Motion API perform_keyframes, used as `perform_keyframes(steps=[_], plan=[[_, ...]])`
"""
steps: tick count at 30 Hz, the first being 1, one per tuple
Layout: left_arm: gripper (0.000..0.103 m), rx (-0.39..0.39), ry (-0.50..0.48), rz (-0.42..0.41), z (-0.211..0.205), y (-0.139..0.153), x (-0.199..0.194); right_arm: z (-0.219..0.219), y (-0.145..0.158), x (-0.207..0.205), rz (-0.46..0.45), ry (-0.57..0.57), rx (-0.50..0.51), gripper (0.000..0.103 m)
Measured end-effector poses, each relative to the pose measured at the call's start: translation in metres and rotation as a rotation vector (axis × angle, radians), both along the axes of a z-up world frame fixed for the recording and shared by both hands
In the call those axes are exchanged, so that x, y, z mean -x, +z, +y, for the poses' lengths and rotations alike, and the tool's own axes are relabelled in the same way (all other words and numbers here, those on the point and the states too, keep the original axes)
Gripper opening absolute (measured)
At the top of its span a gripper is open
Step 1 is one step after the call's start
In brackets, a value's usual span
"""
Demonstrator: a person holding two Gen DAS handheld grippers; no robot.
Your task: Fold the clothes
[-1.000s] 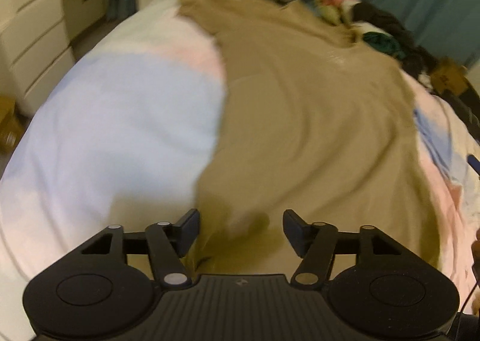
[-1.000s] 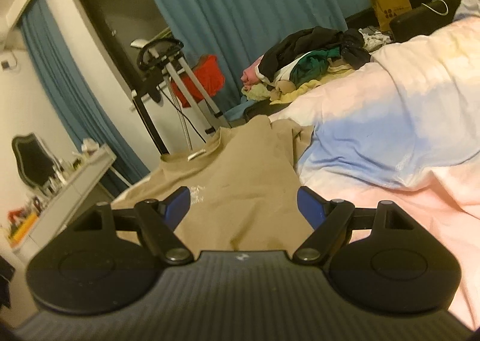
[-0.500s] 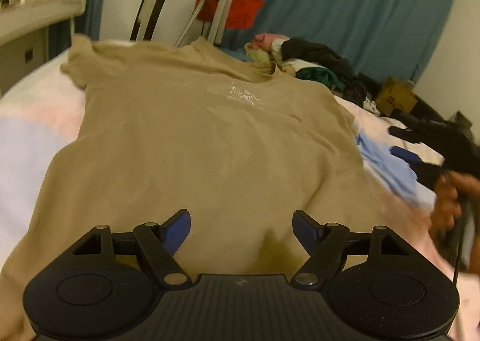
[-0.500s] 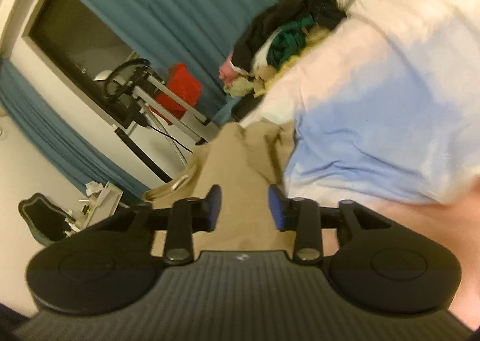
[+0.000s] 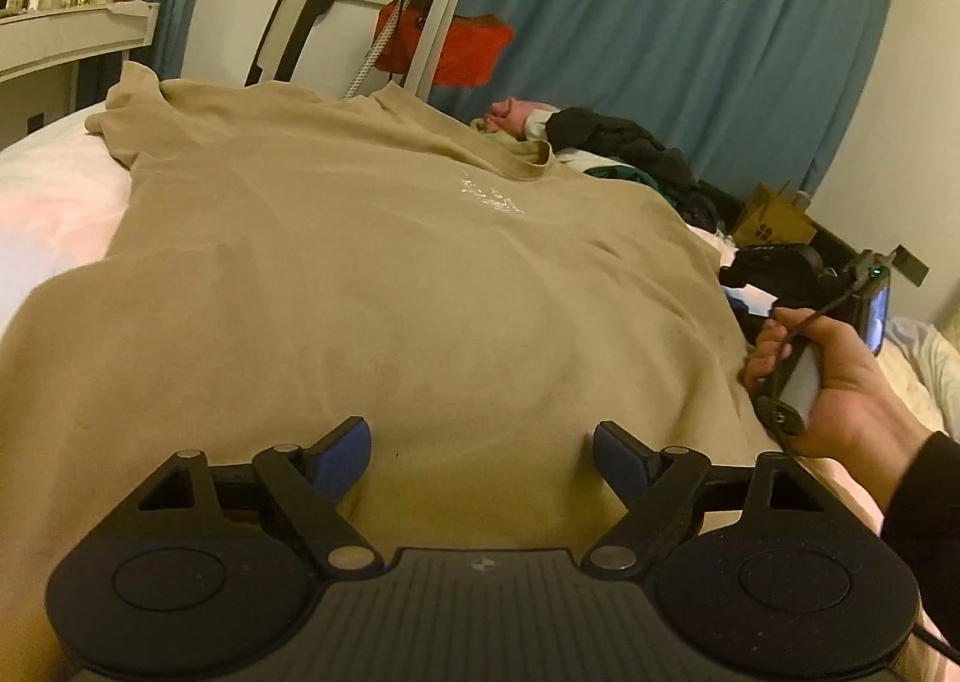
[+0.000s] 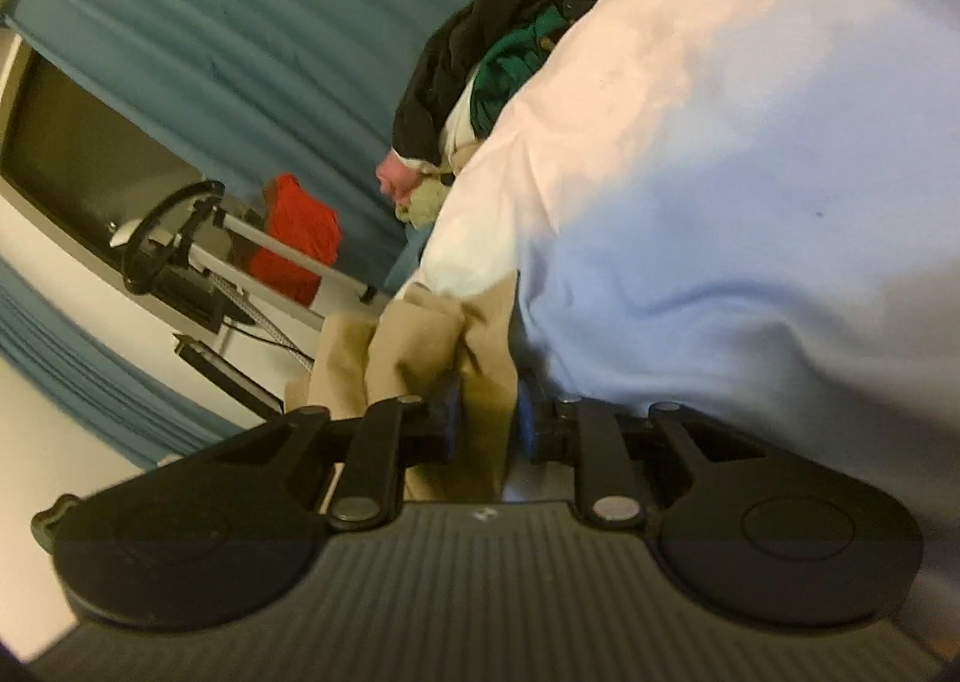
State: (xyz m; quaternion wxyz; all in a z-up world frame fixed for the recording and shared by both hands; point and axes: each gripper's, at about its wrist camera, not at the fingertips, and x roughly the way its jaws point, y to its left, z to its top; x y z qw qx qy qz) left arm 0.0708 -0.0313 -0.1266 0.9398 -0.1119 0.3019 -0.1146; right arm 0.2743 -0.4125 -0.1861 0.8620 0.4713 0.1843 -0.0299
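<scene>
A tan T-shirt (image 5: 372, 274) is lying spread across the bed (image 6: 750, 172), its small white chest print (image 5: 489, 197) too blurred to read. The left hand-held gripper (image 5: 480, 457) is hovering with blue pads apart over the hem, while the right hand-held gripper (image 6: 485, 418) is clamping a bunched fold of the shirt.

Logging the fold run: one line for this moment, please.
phase: grasp | right gripper: shut on tan shirt edge | left gripper: open over shirt hem | shirt: flat on bed
</scene>
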Motion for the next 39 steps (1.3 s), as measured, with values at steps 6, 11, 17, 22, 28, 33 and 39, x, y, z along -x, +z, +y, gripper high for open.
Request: perform_keyframes(steps=[6, 11, 17, 22, 28, 33, 39], plan=[[0.084, 0.032, 0.022, -0.005, 0.001, -0.002, -0.006, 0.004, 0.037, -0.006, -0.041, -0.052, 0.238, 0.006], [0.084, 0.086, 0.046, -0.001, 0.007, -0.005, -0.010, -0.020, 0.095, -0.037, -0.014, -0.128, 0.457, 0.006], [0.084, 0.067, 0.041, -0.008, 0.005, -0.006, -0.013, -0.035, 0.118, -0.078, 0.112, -0.139, 0.704, 0.004], [0.085, 0.048, 0.035, -0.014, 0.006, -0.006, -0.015, -0.036, 0.117, -0.091, 0.199, -0.111, 0.800, 0.009], [0.085, 0.022, 0.029, -0.009, 0.005, -0.002, -0.012, -0.016, 0.113, -0.030, 0.133, -0.111, 0.708, 0.087], [0.085, 0.035, 0.040, 0.008, 0.010, 0.005, -0.004, -0.021, 0.079, 0.023, 0.069, -0.097, 0.327, 0.088], [0.085, 0.054, 0.054, 0.006, 0.014, 0.012, 0.005, -0.009, 0.021, 0.043, 0.091, -0.013, 0.106, 0.087]])
